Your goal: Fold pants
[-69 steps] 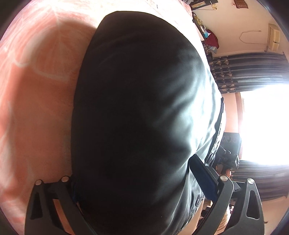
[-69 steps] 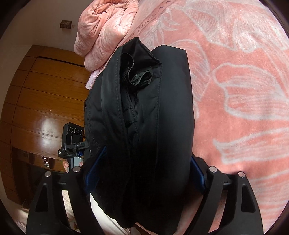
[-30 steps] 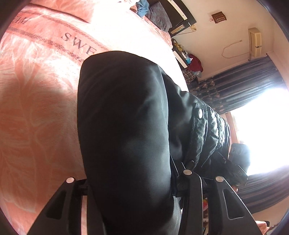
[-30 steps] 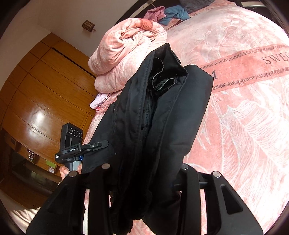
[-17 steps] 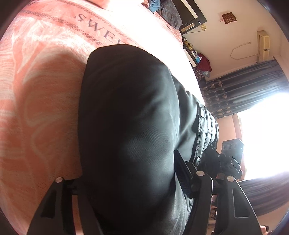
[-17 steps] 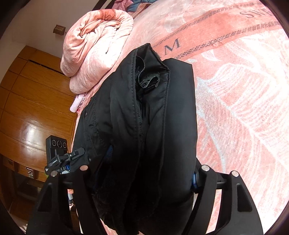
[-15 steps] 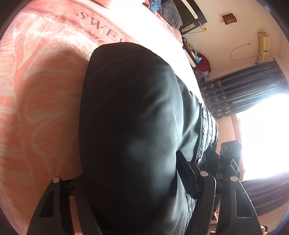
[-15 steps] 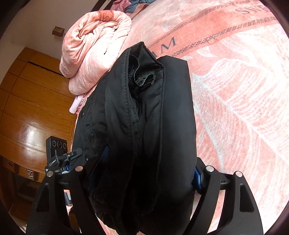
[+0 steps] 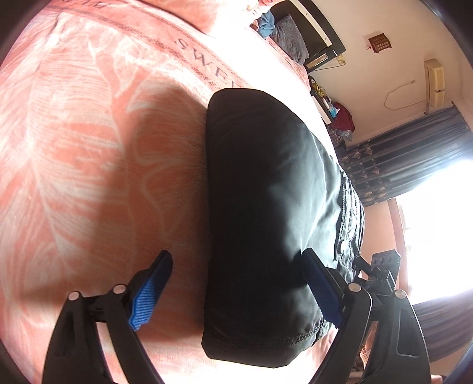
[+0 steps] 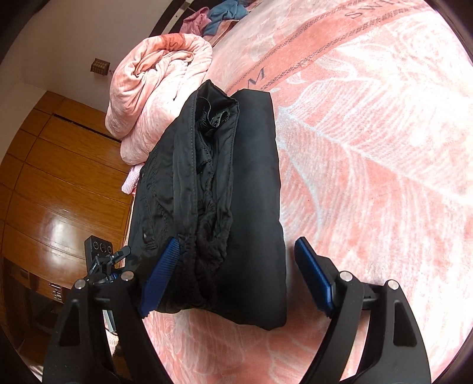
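The black pants (image 9: 266,221) lie folded in a thick bundle on the pink bedspread (image 9: 74,147). My left gripper (image 9: 236,263) is open, its blue-padded fingers (image 9: 147,292) spread either side of the bundle's near end. In the right wrist view the pants (image 10: 236,192) show their stacked waistband layers. My right gripper (image 10: 236,251) is open around that end, with the left pad (image 10: 159,274) against the fabric and the right one apart from it.
A rolled pink quilt (image 10: 156,88) lies beyond the pants on the bed (image 10: 384,147). A wooden wardrobe (image 10: 59,177) stands at the left. Dark curtains (image 9: 414,153) and a bright window are to the right. Loose clothes (image 10: 218,14) lie at the headboard.
Both grippers have opened and let go of the pants. They have drawn back a little, so the bundle's near ends now show lying on the bed.
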Available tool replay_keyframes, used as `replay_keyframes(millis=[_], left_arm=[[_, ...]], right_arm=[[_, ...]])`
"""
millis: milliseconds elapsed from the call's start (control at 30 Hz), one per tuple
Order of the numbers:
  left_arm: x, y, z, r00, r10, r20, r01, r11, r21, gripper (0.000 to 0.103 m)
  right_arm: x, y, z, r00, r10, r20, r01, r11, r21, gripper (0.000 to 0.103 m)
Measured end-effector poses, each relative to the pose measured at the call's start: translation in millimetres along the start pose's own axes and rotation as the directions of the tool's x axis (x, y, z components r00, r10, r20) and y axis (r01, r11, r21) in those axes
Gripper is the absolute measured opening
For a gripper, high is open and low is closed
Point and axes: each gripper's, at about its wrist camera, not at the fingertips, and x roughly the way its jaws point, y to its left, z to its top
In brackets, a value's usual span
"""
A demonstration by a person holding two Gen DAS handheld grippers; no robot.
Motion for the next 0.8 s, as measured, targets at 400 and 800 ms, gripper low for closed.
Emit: replay_keyframes(millis=[400,800], left_arm=[[-57.9,-4.7,-46.1,0.980,0.167,0.108,-0.175,0.983,0.062,0.090],[-119.4,-65.2,-129.7,0.848,0.402,0.345,-0.468,0.874,0.131,0.099]], right_arm=[[-55.2,-8.7,-59.4,0.990,-0.134,0.038,0.135,0.991,-0.023,0.080],[-70.9,77.8,-158.7,0.811,-0.535,0.235,0.574,0.806,-0.143,0.099]])
